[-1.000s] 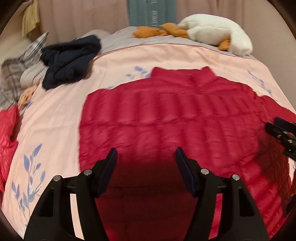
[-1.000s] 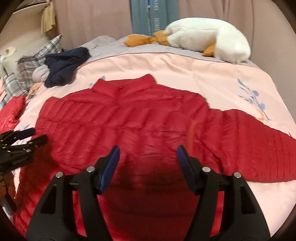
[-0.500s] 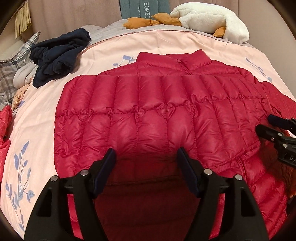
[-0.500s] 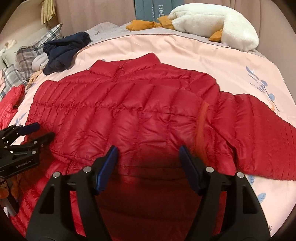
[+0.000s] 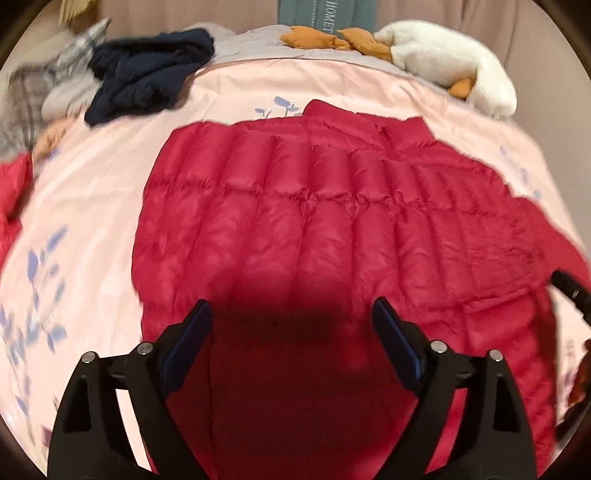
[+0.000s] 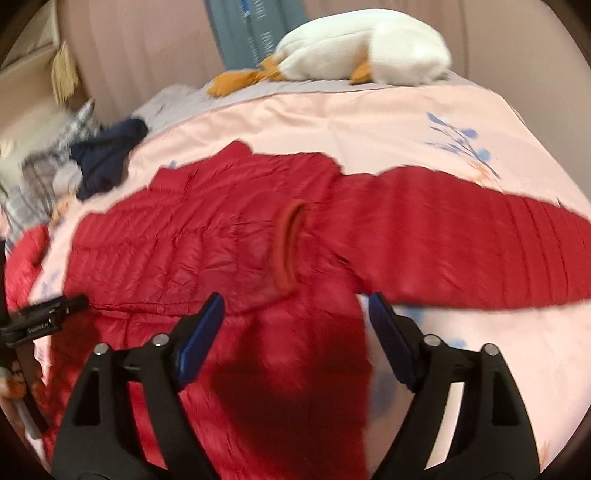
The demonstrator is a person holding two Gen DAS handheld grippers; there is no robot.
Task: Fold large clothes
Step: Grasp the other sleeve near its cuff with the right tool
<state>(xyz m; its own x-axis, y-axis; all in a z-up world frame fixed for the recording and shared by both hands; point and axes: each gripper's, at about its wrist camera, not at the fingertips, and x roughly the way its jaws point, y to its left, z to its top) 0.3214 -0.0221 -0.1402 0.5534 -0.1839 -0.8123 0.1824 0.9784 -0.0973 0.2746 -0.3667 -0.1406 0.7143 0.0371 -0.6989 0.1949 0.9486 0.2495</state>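
Left wrist view: the left gripper (image 5: 291, 321) has just spread its jaws wide, nothing pinched, above the red down jacket (image 5: 332, 221) lying flat on the pink bed cover (image 5: 92, 221). The right gripper (image 6: 295, 314), likewise just opened, has shifted toward the outstretched sleeve (image 6: 480, 236). A teal panel (image 5: 325, 14) reads "HOMET".

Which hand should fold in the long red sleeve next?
Probably the right gripper. Its open fingers, which have just been opening, sit next to the outstretched sleeve. The left gripper hovers over the jacket's body.
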